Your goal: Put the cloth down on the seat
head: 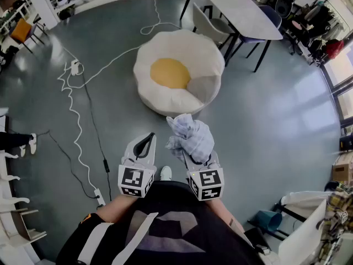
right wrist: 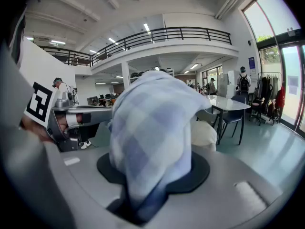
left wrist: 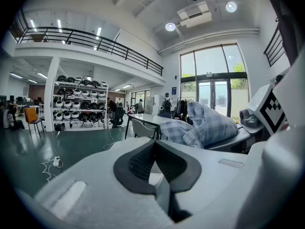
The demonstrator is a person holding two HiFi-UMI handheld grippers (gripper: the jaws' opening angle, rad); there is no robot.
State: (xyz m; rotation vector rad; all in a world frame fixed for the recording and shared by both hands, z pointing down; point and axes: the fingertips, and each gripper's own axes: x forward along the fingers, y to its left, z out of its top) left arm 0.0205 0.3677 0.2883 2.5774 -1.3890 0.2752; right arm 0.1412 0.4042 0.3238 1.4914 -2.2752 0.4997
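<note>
A smooth grey-green floor (head: 276, 109) fills the scene. Near its middle sits a round white cushion seat (head: 160, 98) with a yellow centre. To the seat's left a white cable (head: 70, 105) snakes across the floor from a white power strip (head: 75, 68), with a thin black cable (head: 95, 126) beside it. A table (head: 242, 7) and a grey chair (head: 212, 26) stand just behind the seat. An orange chair (head: 22, 31) stands at the far left.

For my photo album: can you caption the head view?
The right gripper holds a checked cloth aloft, short of the egg-like beanbag seat.
</note>
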